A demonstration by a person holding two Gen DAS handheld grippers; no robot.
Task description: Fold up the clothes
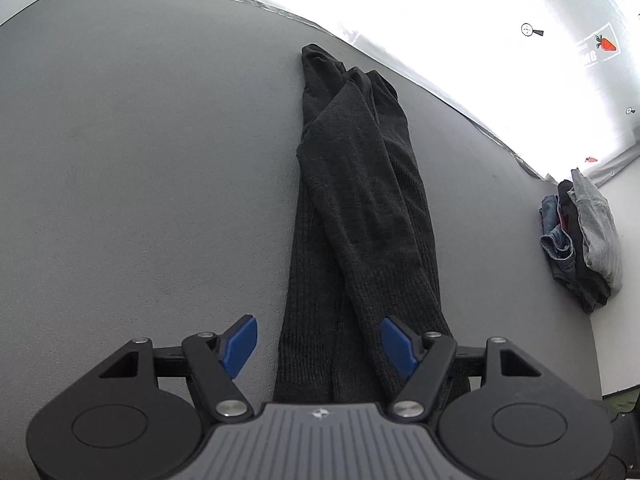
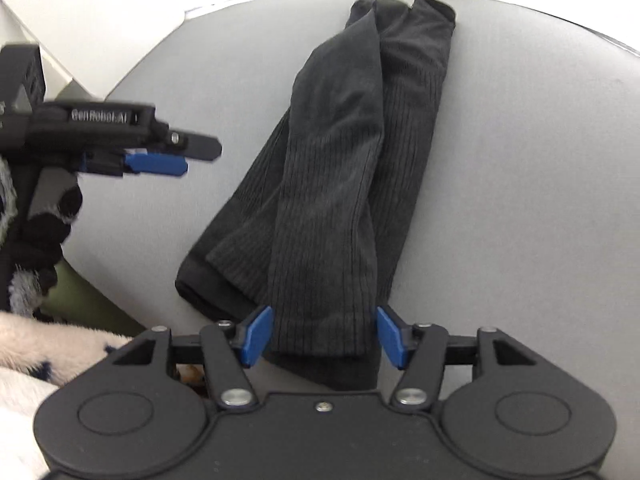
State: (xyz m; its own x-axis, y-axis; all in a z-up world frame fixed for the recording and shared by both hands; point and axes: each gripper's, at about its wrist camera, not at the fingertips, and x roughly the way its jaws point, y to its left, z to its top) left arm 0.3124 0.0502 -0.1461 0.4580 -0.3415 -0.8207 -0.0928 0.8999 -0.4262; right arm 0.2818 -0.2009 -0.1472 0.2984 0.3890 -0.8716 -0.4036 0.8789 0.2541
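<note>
garment: dark ribbed knit (image 1: 360,208), folded into a long narrow strip on grey matte table (image 1: 140,160) | left gripper (image 1: 318,346): released, over strip's near end | right gripper (image 2: 325,334): released, pads flanking strip's end | clothes pile (image 1: 580,236): well right of strip

Ribbed matt knit garment (image 2: 340,168); smooth matt grey table (image 1: 140,160).

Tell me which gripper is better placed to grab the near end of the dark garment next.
Probably the right gripper: its open pads straddle the near end of the dark garment. The left gripper hangs off to the side, above bare table.
</note>
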